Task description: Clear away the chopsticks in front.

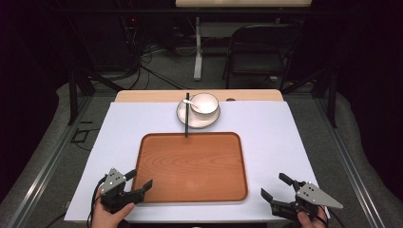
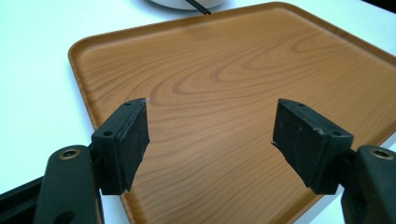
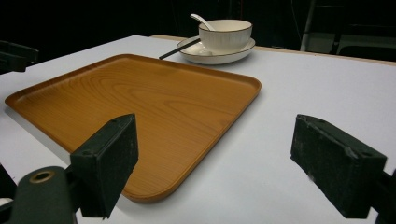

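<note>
A wooden tray (image 1: 192, 166) lies flat on the white table sheet, its surface bare. Behind it a white bowl (image 1: 205, 103) with a spoon (image 1: 191, 102) in it sits on a white plate (image 1: 198, 115). Black chopsticks (image 1: 187, 115) rest on the plate's left rim and reach onto the tray's far edge. My left gripper (image 1: 138, 181) hovers open at the tray's near left corner, nothing between its jaws; the tray (image 2: 224, 98) spreads out beyond my left gripper (image 2: 210, 140). My right gripper (image 1: 274, 186) stands open off the tray's near right corner, empty, facing the tray (image 3: 140, 102) and bowl (image 3: 225, 35).
The white sheet (image 1: 271, 133) covers the table, whose wooden far edge (image 1: 142, 96) shows behind. A black folding chair (image 1: 259, 52) and a table leg (image 1: 197, 47) stand on the floor beyond. Dark frame posts flank the table left and right.
</note>
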Action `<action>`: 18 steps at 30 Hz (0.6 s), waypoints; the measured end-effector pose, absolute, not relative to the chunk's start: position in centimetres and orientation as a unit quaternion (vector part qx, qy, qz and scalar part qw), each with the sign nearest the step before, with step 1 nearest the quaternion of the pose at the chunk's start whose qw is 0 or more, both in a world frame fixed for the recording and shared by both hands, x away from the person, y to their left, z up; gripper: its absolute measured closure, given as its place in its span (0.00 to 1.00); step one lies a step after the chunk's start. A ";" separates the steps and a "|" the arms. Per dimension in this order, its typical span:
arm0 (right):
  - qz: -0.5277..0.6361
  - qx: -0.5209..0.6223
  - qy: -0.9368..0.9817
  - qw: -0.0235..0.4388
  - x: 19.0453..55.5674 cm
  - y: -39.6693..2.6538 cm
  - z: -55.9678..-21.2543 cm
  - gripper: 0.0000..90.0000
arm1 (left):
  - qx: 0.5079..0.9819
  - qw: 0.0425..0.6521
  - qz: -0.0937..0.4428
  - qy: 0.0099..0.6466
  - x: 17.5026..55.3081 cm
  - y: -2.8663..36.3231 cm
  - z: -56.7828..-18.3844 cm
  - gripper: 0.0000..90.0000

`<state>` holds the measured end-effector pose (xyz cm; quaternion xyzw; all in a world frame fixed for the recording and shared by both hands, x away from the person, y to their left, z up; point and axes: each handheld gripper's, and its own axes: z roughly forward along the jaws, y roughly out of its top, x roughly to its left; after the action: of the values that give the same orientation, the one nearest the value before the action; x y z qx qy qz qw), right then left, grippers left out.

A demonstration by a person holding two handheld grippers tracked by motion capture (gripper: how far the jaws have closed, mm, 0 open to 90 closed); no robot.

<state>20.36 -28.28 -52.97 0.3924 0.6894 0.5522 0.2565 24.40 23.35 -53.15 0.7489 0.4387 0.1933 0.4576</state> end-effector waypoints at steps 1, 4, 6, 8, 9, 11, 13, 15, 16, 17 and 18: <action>0.552 0.392 0.689 0.257 20.4 -28.3 -53.0 0.16 | 0.747 0.461 0.191 0.440 24.4 23.4 -53.2 0.30; 0.552 0.396 0.689 0.253 20.4 -28.3 -53.0 0.16 | 0.739 0.463 0.188 0.453 24.5 23.6 -53.2 0.29; 0.552 0.394 0.690 0.255 20.4 -28.3 -53.0 0.16 | 0.734 0.466 0.185 0.458 24.5 23.7 -53.2 0.29; 0.552 0.393 0.690 0.255 20.4 -28.3 -53.0 0.16 | 0.732 0.465 0.185 0.462 24.6 23.7 -53.2 0.29; 0.551 0.392 0.690 0.257 20.4 -28.3 -53.0 0.16 | 0.732 0.464 0.185 0.463 24.6 23.7 -53.2 0.29; 0.551 0.392 0.691 0.256 20.4 -28.3 -53.0 0.16 | 0.733 0.463 0.185 0.463 24.6 23.7 -53.2 0.29; 0.550 0.393 0.691 0.256 20.4 -28.2 -53.0 0.16 | 0.733 0.462 0.186 0.464 24.6 23.7 -53.2 0.29; 0.550 0.392 0.691 0.257 20.4 -28.2 -53.0 0.16 | 0.734 0.460 0.188 0.464 24.6 23.6 -53.2 0.29; 0.549 0.391 0.692 0.258 20.4 -28.2 -53.0 0.16 | 0.735 0.459 0.188 0.463 24.6 23.6 -53.2 0.29; 0.549 0.392 0.692 0.258 20.4 -28.1 -53.0 0.16 | 0.738 0.458 0.188 0.459 24.5 23.6 -53.2 0.29; 0.548 0.391 0.693 0.258 20.4 -28.1 -53.0 0.16 | 0.741 0.456 0.188 0.456 24.5 23.5 -53.2 0.29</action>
<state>20.41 -28.14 -52.96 0.3910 0.6932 0.5476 0.2584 24.50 23.52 -53.20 0.7408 0.4560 0.1875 0.4562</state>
